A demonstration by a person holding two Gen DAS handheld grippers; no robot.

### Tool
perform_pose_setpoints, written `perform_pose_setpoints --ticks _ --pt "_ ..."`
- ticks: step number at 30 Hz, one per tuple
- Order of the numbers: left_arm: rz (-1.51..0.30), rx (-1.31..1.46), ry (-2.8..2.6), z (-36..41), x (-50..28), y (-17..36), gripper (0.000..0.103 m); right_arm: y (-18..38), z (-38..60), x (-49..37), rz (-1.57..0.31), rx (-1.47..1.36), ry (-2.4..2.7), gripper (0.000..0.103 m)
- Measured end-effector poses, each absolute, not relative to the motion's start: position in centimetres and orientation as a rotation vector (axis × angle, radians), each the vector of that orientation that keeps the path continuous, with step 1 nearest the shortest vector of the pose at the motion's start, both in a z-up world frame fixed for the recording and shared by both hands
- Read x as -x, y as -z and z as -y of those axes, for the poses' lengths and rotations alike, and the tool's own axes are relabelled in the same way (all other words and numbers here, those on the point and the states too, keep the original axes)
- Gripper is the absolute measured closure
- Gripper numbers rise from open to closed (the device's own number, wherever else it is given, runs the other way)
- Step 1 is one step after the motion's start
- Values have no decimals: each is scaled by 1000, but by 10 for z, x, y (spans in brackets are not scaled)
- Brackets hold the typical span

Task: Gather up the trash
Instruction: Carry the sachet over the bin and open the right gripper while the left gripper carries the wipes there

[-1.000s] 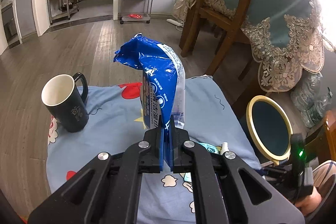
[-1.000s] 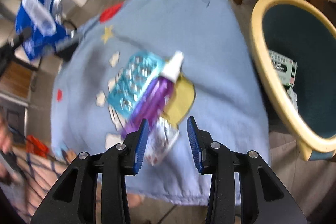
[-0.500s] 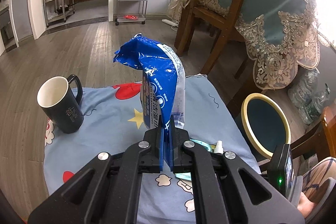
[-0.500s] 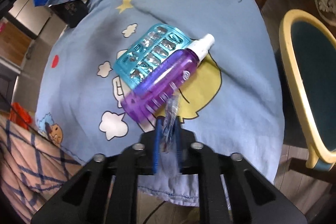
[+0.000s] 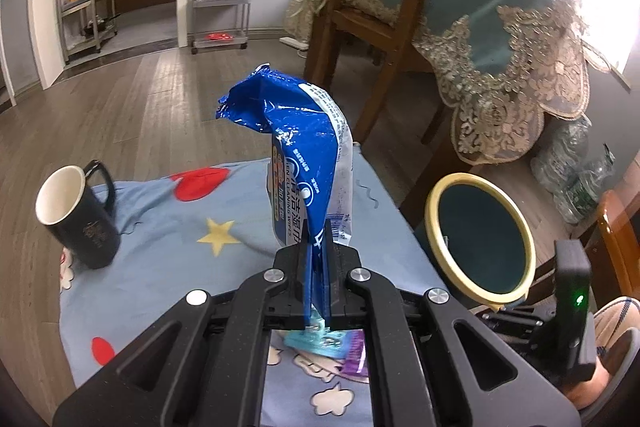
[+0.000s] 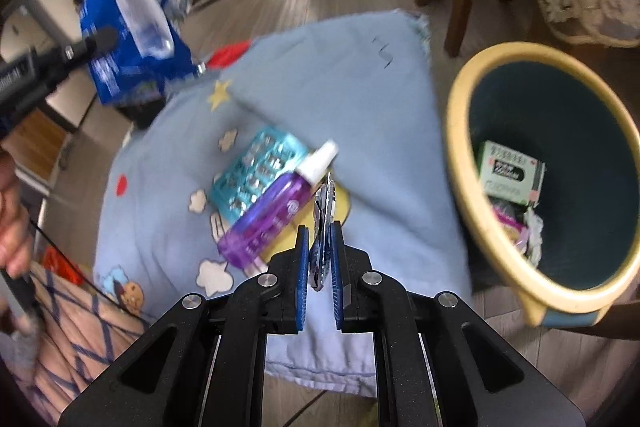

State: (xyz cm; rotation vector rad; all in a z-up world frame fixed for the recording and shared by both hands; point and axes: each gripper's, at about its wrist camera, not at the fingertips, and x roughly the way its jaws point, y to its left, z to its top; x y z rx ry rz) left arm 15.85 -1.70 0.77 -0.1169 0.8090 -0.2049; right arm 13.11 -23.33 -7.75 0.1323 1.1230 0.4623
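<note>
My left gripper (image 5: 318, 259) is shut on a blue wet-wipes packet (image 5: 304, 151), held upright above the blue cloth (image 5: 192, 227); the packet also shows in the right wrist view (image 6: 132, 39). My right gripper (image 6: 321, 259) is shut on a small silver foil wrapper (image 6: 326, 211), lifted just above the cloth (image 6: 360, 99). The yellow-rimmed bin (image 6: 516, 275) stands right of the cloth, holding a green box (image 6: 512, 175) and other scraps; it also shows in the left wrist view (image 5: 436, 243).
A purple spray bottle (image 6: 272, 215) and a teal blister pack (image 6: 256, 171) lie on the cloth. A black mug (image 5: 76, 219) stands at its left. A wooden chair (image 5: 376, 7) and a lace-draped table (image 5: 520, 39) stand behind.
My right gripper closed on the foil wrapper, lifted it off the cloth and swung toward the bin. My left gripper kept the wipes packet and shifted slightly.
</note>
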Motion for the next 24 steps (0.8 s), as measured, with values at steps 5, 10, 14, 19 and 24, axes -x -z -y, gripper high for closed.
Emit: perform_pose_setpoints --ticks 5,10,14,19,24 --pt "-816 98 241 41 -164 -7 100 57 259 -133 -1043 -200 -442 92" --pt "-824 95 281 62 -168 -6 100 35 290 -134 -962 -264 -396 92" --pt "-824 86 316 83 -170 -7 100 23 315 -135 -905 -271 -323 92" --pt "-829 79 358 110 -175 -7 100 22 343 -138 -876 -273 -226 92" --pt "-839 75 395 133 -180 -5 100 33 363 -145 -886 -293 -156 92"
